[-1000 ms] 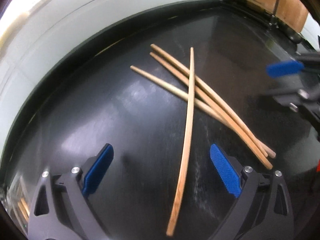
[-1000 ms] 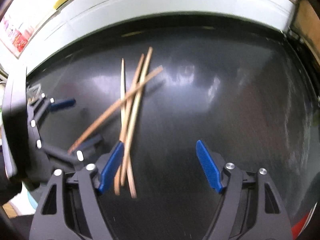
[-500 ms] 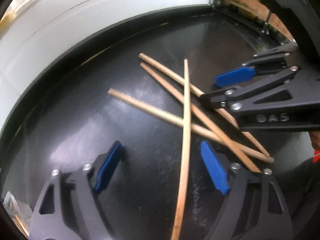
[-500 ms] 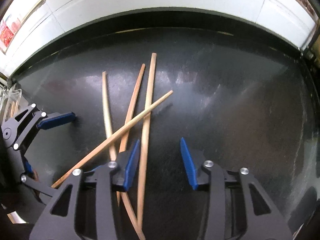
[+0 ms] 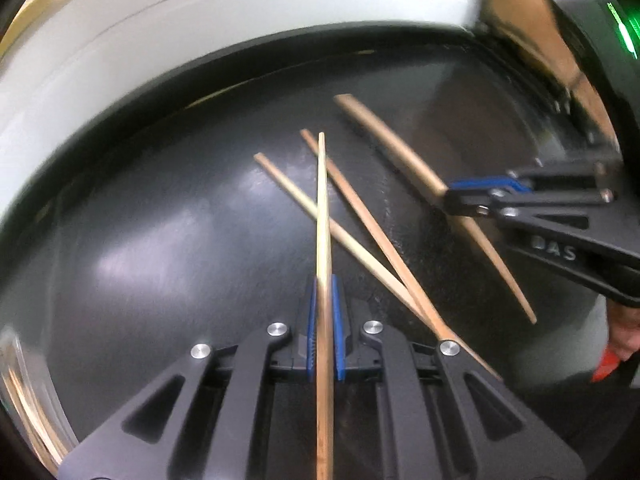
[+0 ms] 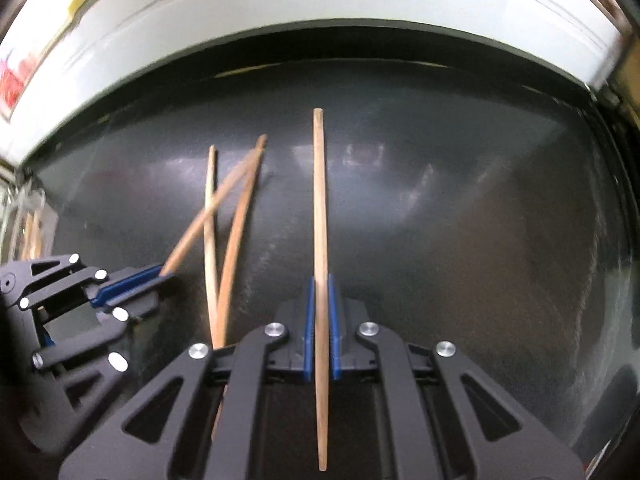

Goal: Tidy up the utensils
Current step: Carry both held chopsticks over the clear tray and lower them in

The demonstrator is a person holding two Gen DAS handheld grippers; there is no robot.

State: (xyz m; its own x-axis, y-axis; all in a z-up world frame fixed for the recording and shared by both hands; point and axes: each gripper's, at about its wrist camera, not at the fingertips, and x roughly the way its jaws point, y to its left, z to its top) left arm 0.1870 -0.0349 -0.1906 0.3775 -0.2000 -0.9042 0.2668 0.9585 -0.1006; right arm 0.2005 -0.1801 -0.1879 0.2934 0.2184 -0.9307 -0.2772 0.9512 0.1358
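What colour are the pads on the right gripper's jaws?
Blue, on black jaws. The pads show best in the right wrist view, shut on a chopstick.

The right tool (image 6: 320,320) is clamped on one chopstick (image 6: 319,200) that runs straight ahead over the dark bench (image 6: 460,220); two more chopsticks (image 6: 224,264) lie just left. At the left edge, the left tool (image 6: 132,282) grips another chopstick (image 6: 208,216), slanted across them.
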